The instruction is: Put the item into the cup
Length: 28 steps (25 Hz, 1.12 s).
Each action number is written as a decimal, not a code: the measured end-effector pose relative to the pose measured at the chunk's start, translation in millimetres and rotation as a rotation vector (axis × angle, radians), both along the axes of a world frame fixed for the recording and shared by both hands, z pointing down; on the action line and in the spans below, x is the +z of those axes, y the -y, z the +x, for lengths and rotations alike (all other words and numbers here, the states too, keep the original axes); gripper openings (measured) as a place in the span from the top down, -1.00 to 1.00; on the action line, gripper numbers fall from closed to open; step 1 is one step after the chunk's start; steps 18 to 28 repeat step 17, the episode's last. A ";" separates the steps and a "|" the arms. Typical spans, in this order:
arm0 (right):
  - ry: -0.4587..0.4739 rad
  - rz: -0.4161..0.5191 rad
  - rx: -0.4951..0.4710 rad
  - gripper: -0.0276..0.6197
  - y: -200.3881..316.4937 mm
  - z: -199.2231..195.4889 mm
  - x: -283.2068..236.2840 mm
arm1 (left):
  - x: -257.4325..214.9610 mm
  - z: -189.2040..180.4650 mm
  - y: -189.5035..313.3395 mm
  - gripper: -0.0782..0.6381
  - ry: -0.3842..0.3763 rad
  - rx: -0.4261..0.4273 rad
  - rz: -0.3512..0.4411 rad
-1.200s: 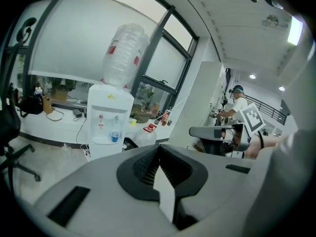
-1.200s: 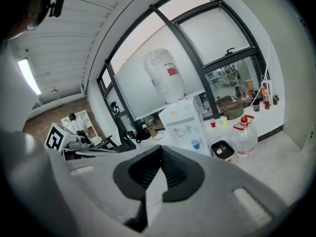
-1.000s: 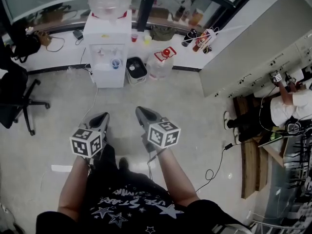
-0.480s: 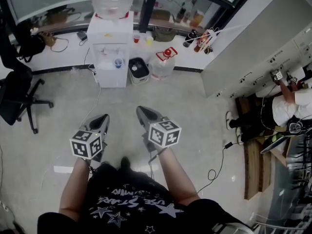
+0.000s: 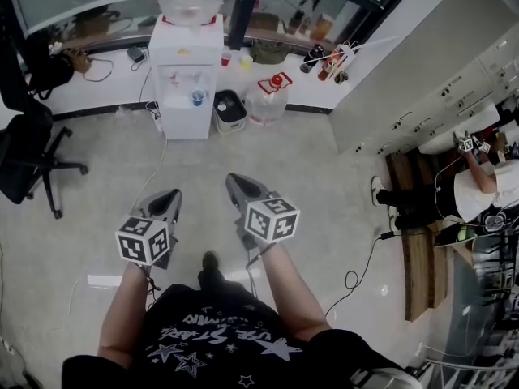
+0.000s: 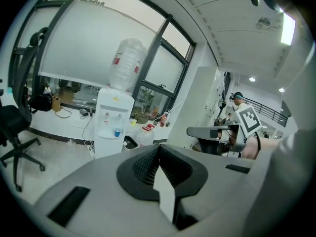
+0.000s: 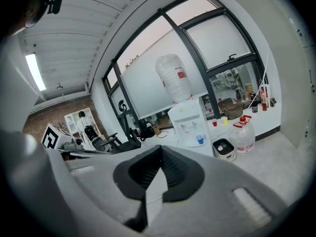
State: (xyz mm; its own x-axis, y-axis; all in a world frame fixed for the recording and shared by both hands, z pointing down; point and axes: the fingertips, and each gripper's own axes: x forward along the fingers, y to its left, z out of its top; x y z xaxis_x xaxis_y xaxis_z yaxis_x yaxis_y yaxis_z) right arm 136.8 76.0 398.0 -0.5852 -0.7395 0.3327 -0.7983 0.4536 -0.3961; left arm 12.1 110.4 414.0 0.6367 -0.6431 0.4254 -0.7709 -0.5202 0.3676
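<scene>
Grey floor (image 5: 308,168) fills the head view; left claw (image 5: 169,196) and right claw (image 5: 236,185) both point toward the water dispenser (image 5: 188,71), well apart from it, where a blue cup (image 5: 199,97) sits in the recess. Left gripper view: jaws pressed together, empty, cup ahead-left. Right gripper view: jaws likewise closed on nothing, cup ahead-right. No item to put in is visible.

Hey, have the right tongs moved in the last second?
No. The right tongs keep the same gap from the water dispenser in the head view.
</scene>
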 end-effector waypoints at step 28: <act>-0.047 0.008 0.034 0.91 -111.6 -61.7 -12.6 | -16.9 -98.7 -90.7 0.77 -0.032 -0.052 0.019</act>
